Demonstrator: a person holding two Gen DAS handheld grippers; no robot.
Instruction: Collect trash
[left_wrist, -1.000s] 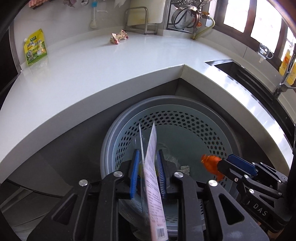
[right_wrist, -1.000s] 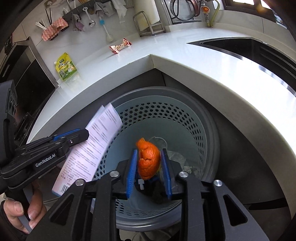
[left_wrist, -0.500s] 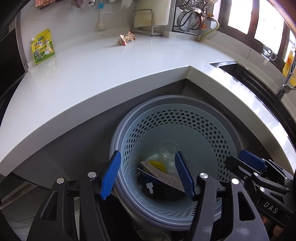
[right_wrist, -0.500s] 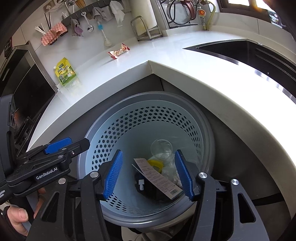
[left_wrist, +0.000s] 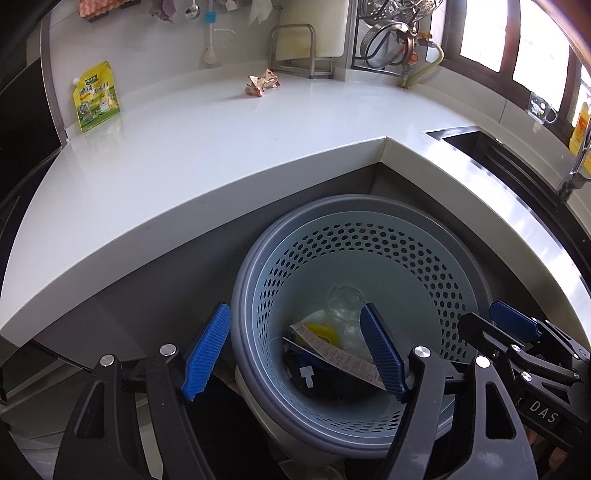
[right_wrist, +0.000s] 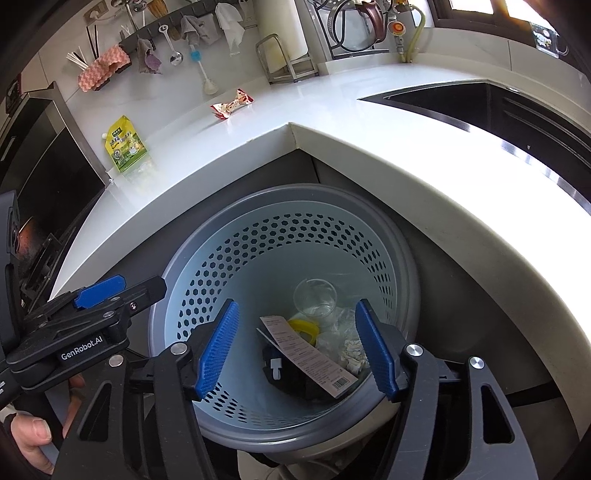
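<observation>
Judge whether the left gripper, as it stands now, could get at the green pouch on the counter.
Probably yes. The left gripper is open and holds nothing, and the white counter between it and the green pouch looks bare. It must first lift from over the bin.

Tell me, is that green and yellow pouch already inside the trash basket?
No, the green and yellow pouch still lies on the white counter, well away from the perforated trash basket below.

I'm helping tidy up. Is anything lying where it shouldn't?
Yes. A crumpled snack wrapper and a green-yellow pouch lie on the white counter, not in the trash bin.
</observation>
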